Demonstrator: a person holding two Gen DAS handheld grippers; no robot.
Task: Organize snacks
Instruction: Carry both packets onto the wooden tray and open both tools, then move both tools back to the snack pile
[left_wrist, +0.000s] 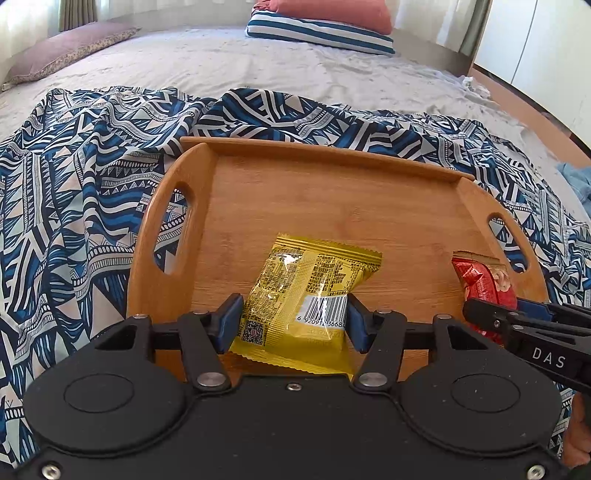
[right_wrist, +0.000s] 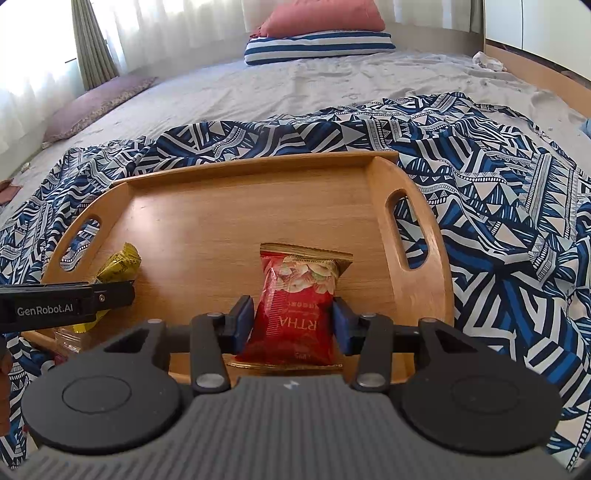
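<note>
Both snacks are over the wooden tray, each one pinched in its own gripper. The left gripper has its blue pads pressed against the 2 sides of the yellow packet, near the barcode end, with the fingers at a narrow-to-middling spread set by the packet's width. The right gripper holds the red packet the same way, low on its body, with the crimped top edge pointing toward the far rim of the tray. The tray sits on a blue patterned cloth spread over a bed.

The step in hand looks like setting the 2 packets down side by side on the tray floor. Each packet's far end seems to rest on or very near the wood, though actual contact cannot be confirmed from these views.

To do it well:
1. Lower each packet until its whole back lies flat on the wood before letting go, so it does not flop or slide.
2. Keep the 2 packets apart. The right gripper's black finger already shows close beside the left one, so any sideways drift risks a bump.
3. Open the fingers just enough to free the foil, then draw back along the line of the fingers rather than lifting straight up, since crinkly foil can cling to the pads.
4. Leave the far half of the tray free for further snacks.
</note>
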